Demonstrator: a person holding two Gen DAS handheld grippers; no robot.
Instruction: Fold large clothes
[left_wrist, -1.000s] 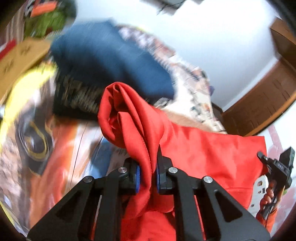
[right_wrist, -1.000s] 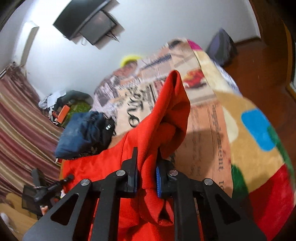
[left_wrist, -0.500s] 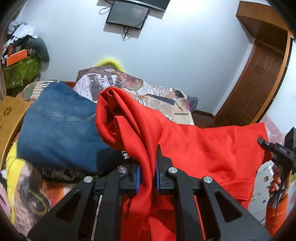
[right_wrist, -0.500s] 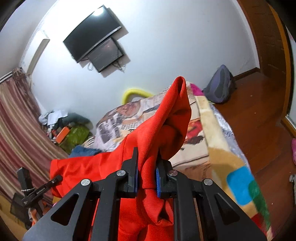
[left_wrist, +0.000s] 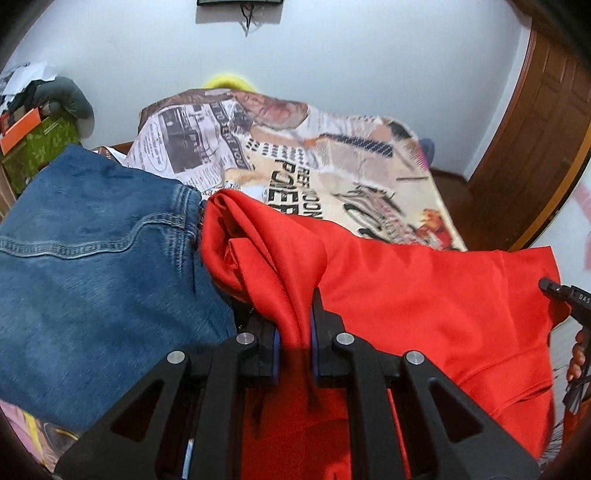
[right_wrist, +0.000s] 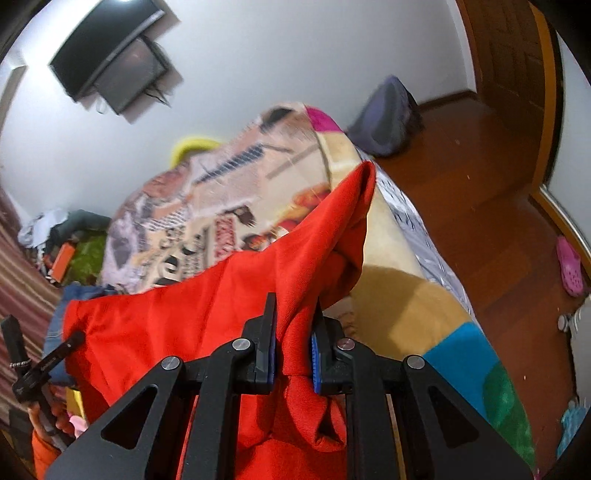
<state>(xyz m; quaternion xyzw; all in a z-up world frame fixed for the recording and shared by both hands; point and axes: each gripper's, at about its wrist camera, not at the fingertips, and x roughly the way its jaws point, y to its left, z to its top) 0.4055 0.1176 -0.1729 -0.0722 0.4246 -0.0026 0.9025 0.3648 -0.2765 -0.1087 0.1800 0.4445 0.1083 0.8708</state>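
Observation:
A large red garment (left_wrist: 424, 295) hangs stretched between my two grippers above the bed. My left gripper (left_wrist: 293, 336) is shut on a bunched corner of it, right beside folded blue jeans (left_wrist: 92, 266). My right gripper (right_wrist: 291, 347) is shut on the other bunched corner of the red garment (right_wrist: 192, 325), above the bed's right side. The right gripper's tip shows at the right edge of the left wrist view (left_wrist: 561, 291). The left gripper shows at the lower left of the right wrist view (right_wrist: 40, 365).
The bed carries a printed newspaper-pattern blanket (left_wrist: 332, 166). A green box (left_wrist: 40, 144) with clutter stands at the left wall. A dark backpack (right_wrist: 384, 114) and a pink shoe (right_wrist: 570, 266) lie on the wooden floor (right_wrist: 480, 184). A TV (right_wrist: 107, 66) hangs on the wall.
Both grippers have lowered and tilted toward the bed with the red garment still clamped. The jeans now fill the left of the left wrist view.

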